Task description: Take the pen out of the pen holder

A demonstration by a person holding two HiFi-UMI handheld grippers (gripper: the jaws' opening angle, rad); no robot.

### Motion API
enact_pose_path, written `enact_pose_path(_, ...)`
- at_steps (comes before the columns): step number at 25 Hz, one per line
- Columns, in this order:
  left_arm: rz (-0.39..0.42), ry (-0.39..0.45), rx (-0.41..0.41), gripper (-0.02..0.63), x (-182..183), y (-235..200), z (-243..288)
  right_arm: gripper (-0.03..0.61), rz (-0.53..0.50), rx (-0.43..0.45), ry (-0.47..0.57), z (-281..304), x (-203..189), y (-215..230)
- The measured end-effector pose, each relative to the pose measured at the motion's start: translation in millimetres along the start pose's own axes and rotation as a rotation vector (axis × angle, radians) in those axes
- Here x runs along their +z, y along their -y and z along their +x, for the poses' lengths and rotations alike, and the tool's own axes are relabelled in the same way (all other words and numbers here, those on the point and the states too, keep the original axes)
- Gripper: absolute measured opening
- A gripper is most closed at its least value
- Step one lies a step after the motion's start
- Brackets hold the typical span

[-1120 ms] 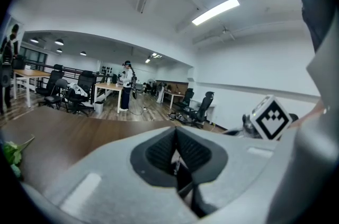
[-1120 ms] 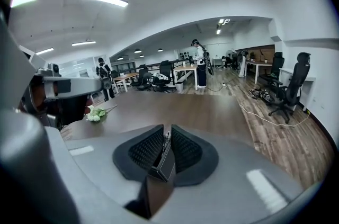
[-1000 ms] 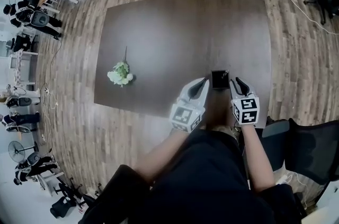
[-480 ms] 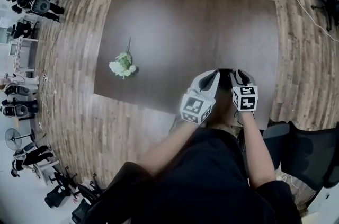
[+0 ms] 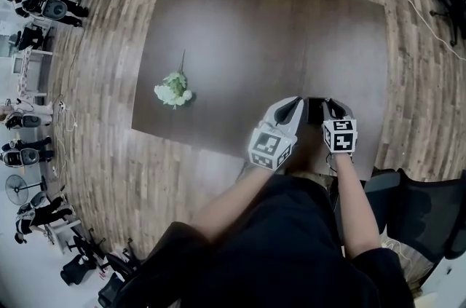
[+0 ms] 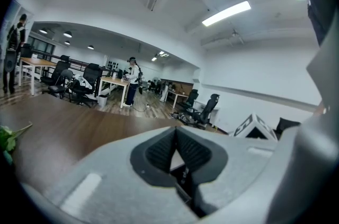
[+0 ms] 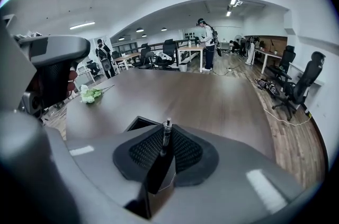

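From the head view, the square black pen holder stands near the front edge of the dark brown wooden table. The left gripper is just beside it on one side and the right gripper on the other. A white-flowered sprig lies well apart.

In the left gripper view, its jaws stand nearly together with a dark edge in the slit, pinched, I'd say, on the holder's wall.

In the right gripper view, the jaws have just been closing and clamp the slim dark pen, which is upright with its lower end hidden. I'd judge the grasp made; lifting the pen clear is what's left.
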State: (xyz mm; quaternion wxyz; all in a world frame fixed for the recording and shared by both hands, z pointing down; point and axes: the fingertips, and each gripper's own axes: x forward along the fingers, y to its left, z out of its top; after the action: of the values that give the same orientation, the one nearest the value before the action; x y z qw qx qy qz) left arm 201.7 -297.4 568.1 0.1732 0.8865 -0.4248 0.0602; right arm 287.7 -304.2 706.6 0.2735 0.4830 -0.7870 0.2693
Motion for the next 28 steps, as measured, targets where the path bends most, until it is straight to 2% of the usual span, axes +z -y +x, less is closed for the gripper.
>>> enact_pose_path(9, 0.004, -0.007, -0.038, 0.003, 5.9, -10.2, -14.3, 0.046, 0.006, -0.038, 0.0, -7.6, -1.3, -12.2)
enact_pose_path(23, 0.033, 0.03, -0.111, 0.003, 32.8, -6.8, -20.5, 0.046, 0.02, -0.113, 0.121, -53.3, 32.5, -20.0)
enact_pose_path(28, 0.038, 0.039, -0.128, 0.003, 39.2, -8.1, -29.3, 0.046, 0.001, -0.114, 0.177, -73.0, 51.4, -32.4)
